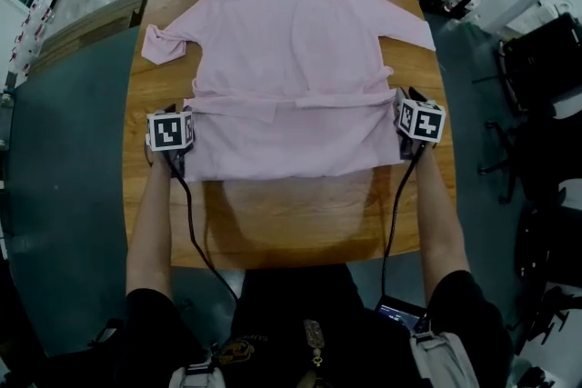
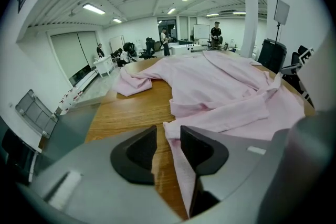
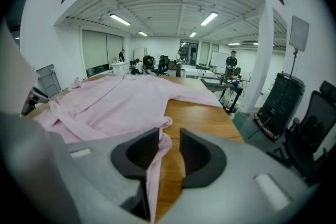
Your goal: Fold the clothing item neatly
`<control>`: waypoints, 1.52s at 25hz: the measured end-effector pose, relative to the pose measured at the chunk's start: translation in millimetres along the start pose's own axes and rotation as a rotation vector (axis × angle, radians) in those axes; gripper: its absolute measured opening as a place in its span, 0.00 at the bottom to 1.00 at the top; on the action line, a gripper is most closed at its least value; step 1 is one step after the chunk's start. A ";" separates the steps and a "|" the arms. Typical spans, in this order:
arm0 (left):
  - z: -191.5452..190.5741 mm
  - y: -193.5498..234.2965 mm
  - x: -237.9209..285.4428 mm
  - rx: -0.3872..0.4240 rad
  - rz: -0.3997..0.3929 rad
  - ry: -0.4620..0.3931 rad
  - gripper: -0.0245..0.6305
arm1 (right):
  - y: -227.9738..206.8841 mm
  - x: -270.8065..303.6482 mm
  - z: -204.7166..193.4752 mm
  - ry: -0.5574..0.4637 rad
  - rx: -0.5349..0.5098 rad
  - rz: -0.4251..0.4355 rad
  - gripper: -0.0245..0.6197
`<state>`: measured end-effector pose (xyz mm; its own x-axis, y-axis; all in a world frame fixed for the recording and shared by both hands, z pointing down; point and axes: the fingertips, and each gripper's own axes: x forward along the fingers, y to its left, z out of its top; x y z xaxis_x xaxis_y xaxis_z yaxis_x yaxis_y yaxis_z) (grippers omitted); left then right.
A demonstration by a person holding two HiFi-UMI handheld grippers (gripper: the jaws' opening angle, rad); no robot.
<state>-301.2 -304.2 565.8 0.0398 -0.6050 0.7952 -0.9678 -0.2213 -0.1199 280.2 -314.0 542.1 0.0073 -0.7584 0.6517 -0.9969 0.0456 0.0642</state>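
Near edge first: bare brown wooden tabletop (image 1: pixel 273 223), both forearms reaching in from below. The left gripper (image 2: pixel 168 144) has its jaws parted by a modest gap; the side edge of the pale pink long-sleeved cloth garment (image 1: pixel 300 41) lies in that gap, against the right-hand jaw, not pinched. The right gripper (image 3: pixel 169 147) is the same: jaws apart, a pink cloth edge hanging loose between them and leaning on the left-hand jaw. So neither grips anything. The garment lies flat across the table's middle and far half, a doubled edge running across it level with the grippers. Further out, the left sleeve (image 1: pixel 159 44) is crumpled (the right one lies straight). Risk, as I judge it: pulling back carelessly could snag the draped edges and skew the fold; folding over the bunched sleeve would leave a lump.
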 end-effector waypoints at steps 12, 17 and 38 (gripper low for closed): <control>-47.0 -33.5 -55.0 0.039 -0.046 -0.012 0.30 | 35.2 -64.4 -51.0 0.023 -0.019 0.116 0.21; -82.4 -42.0 -69.6 -0.012 -0.076 0.005 0.39 | 35.0 -83.8 -85.8 0.050 -0.042 0.158 0.29; -138.7 -72.0 -66.7 -0.057 -0.202 0.082 0.19 | 45.7 -89.0 -145.1 0.189 -0.007 0.173 0.12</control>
<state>-268.6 -141.9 603.8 0.2166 -0.4884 0.8453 -0.9547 -0.2867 0.0789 245.3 -150.1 596.7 -0.1487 -0.6041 0.7829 -0.9839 0.1696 -0.0560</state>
